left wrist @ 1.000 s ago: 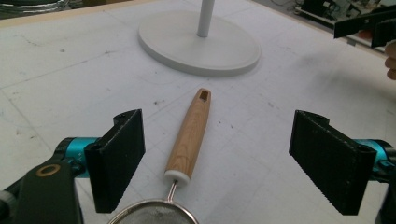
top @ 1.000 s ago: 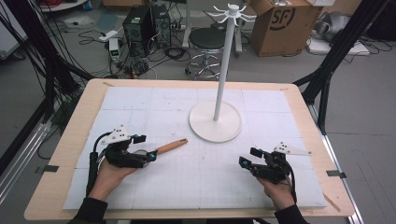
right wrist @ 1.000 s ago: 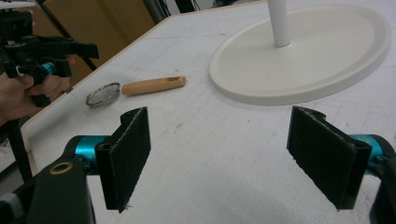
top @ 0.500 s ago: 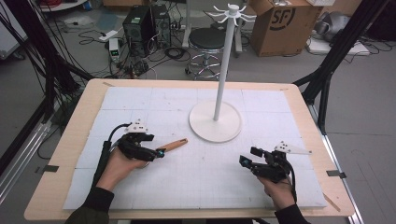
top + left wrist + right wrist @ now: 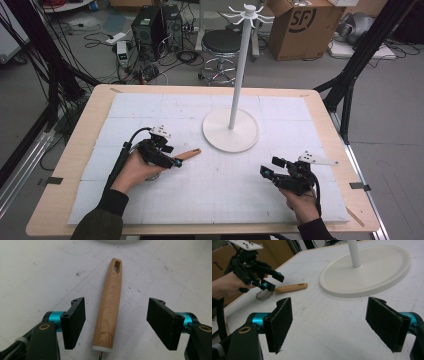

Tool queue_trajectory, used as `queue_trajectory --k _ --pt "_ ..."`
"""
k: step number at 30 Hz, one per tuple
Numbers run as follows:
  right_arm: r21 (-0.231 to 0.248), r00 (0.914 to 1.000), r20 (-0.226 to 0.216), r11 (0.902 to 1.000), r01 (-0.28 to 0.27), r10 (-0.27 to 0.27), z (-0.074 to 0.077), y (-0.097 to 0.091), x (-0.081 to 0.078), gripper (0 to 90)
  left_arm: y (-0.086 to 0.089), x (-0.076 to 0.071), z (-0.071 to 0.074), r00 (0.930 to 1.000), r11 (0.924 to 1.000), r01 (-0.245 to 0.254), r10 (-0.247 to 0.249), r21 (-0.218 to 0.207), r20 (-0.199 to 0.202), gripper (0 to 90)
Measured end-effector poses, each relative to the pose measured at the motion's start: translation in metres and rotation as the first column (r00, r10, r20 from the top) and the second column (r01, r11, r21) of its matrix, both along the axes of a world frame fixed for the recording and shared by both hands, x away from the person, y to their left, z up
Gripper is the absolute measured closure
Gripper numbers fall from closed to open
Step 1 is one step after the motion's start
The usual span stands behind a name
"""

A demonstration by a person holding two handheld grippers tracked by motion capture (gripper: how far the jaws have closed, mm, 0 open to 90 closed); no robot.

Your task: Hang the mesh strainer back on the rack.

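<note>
A kitchen tool with a light wooden handle (image 5: 188, 154) lies on the white mat, left of centre. My left gripper (image 5: 172, 161) is open, and its jaws straddle the handle's lower part. In the left gripper view the handle (image 5: 110, 307) lies between the two pads (image 5: 75, 322) without touching either, its slotted end pointing away. My left gripper (image 5: 118, 316) hovers just above the mat. The right gripper view shows the tool's metal head (image 5: 263, 295) under the left gripper (image 5: 269, 281). My right gripper (image 5: 267, 173) (image 5: 332, 322) stands open and empty at the front right.
A white stand with a round base (image 5: 220, 137) and a tall pole (image 5: 239, 65) topped by hooks rises at the table's middle back. Its base (image 5: 374, 267) lies just ahead of my right gripper. The wooden table edge (image 5: 75, 150) frames the white mat (image 5: 220, 195).
My left gripper has moved forward and to the right, from behind the tool to over its handle, so the jaws now straddle it. The right gripper has stayed in place.
</note>
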State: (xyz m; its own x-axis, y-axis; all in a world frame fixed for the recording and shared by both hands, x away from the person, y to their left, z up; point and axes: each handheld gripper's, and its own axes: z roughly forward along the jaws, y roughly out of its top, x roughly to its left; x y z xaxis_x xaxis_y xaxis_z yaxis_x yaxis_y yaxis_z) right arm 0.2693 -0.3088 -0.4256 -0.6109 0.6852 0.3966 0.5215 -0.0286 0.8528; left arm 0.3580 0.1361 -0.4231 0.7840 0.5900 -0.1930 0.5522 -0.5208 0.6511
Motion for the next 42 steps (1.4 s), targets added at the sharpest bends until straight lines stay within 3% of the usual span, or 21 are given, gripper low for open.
queue_trajectory --k 5,10,16,20,28,34,37,39,40,42 --pt "0.004 1.0000 0.004 1.0000 0.007 -0.007 -0.001 -0.004 0.000 20.8 0.000 0.003 -0.003 0.9997 0.9998 0.020 -0.020 -0.007 -0.011 38.4" --pt "0.003 0.9999 0.011 1.0000 0.005 -0.005 0.000 -0.003 -0.001 20.8 -0.001 0.004 -0.010 0.9989 0.9982 0.030 -0.028 0.052 -0.037 40.4" --pt "-0.001 0.9999 0.007 0.9999 0.010 -0.010 0.000 -0.002 -0.001 20.9 -0.005 0.001 -0.011 0.9996 0.9939 0.028 -0.028 0.107 0.002 49.0" --pt "-0.007 0.9999 0.009 0.9999 0.014 -0.014 0.000 -0.001 0.000 21.2 -0.010 -0.003 -0.010 0.9971 0.9834 0.043 -0.053 0.176 0.054 53.4" --pt "-0.010 0.9999 0.006 0.9998 0.015 -0.015 0.000 0.000 -0.001 22.1 -0.011 -0.003 -0.010 0.9967 0.9810 0.047 -0.058 0.188 0.057 55.3" --pt "-0.008 0.9998 0.011 0.9998 0.018 -0.017 0.000 0.000 -0.001 22.2 -0.011 -0.003 -0.010 0.9951 0.9791 0.053 -0.068 0.197 0.072 64.7" --pt "-0.009 0.9996 0.016 0.9997 0.024 -0.024 0.000 -0.001 -0.001 22.3 -0.017 -0.004 -0.007 0.9941 0.9664 0.062 -0.082 0.250 0.071 68.5" --pt "-0.007 0.9995 0.015 0.9996 0.027 -0.027 0.000 -0.001 -0.002 22.3 -0.024 -0.002 -0.003 0.9940 0.9511 0.074 -0.094 0.300 0.054 68.8" --pt "-0.007 0.9995 0.016 0.9996 0.028 -0.028 0.001 -0.002 -0.002 22.4 -0.025 -0.002 -0.002 0.9943 0.9472 0.077 -0.096 0.311 0.047 68.9" --pt "-0.005 0.9994 0.019 0.9996 0.028 -0.028 0.001 -0.002 -0.003 22.7 -0.026 -0.002 -0.002 0.9947 0.9483 0.073 -0.091 0.309 0.047 69.2"
